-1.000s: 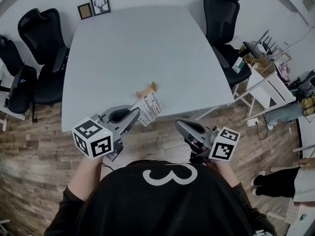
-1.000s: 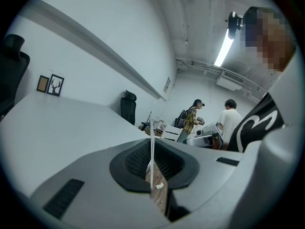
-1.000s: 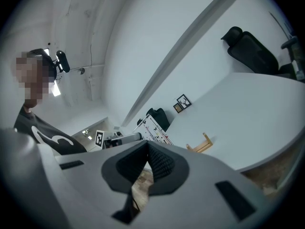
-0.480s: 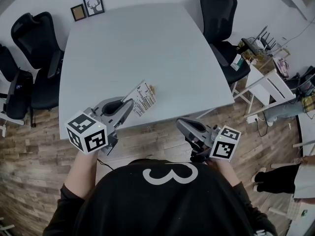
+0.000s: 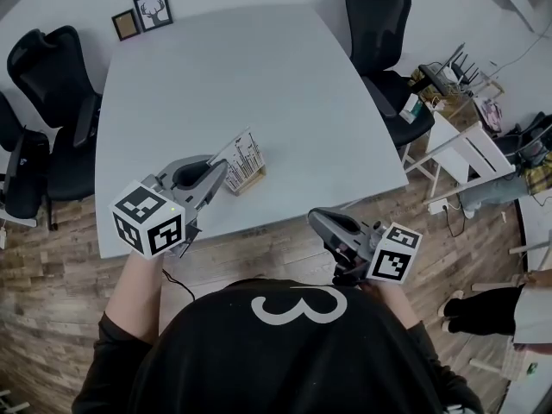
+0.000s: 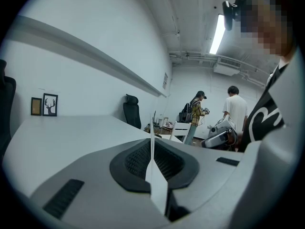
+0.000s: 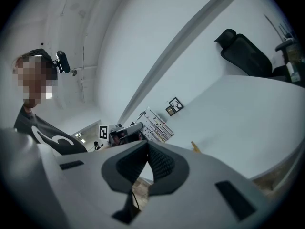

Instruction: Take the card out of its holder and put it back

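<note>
A white printed card stands on edge over the small wooden holder on the grey table. My left gripper is shut on the card's near end. In the left gripper view the card shows edge-on, pinched between the dark pads. I cannot tell whether its lower edge sits in the holder's slot. My right gripper hangs off the table's near edge, shut and empty. The right gripper view shows the right gripper, the card and an end of the holder.
Two framed pictures lean at the table's far left corner. Black office chairs stand at the left and far right. White furniture and clutter fill the floor at the right. Two people stand far off.
My left gripper has carried the card from the holder's near side up and over the holder. The right gripper has stayed where it was.
</note>
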A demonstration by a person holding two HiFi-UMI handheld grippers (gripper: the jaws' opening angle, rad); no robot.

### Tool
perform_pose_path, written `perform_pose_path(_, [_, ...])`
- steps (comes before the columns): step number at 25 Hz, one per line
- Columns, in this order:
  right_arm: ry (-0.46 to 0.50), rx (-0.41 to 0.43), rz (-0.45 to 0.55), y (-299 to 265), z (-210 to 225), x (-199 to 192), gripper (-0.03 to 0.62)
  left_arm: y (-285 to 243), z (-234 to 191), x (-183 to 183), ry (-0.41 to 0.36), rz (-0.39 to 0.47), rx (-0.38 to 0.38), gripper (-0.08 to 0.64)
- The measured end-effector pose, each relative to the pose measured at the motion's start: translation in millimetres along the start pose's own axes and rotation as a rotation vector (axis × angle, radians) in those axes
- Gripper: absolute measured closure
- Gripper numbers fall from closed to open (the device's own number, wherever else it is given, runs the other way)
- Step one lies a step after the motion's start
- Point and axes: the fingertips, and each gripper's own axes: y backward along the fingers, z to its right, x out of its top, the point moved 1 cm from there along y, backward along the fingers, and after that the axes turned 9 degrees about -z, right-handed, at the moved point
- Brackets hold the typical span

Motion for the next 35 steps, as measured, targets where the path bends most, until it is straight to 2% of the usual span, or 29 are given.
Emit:
perform_pose_path(5, [-0.013,-0.019,0.008,0,10,2,0.586,-16,-11,-3,-0.06,-0.042,0.003,0.535])
perform_pose_path(13, [-0.035,-0.043,0.005,-5,21,4,0.586,-38,-29,-25,-0.094,-0.104,-0.018,0.535])
perform_pose_path(21, [-0.048,-0.057,0.002,-6,28,3,0.586,-52,-44,-46,-0.081,-0.144,-0.001,0.535])
perform_pose_path(35, [-0.06,-0.059,-0.014,-12,29,0,0.586,-58,-52,-51,-0.029,-0.124,-0.011,0.535])
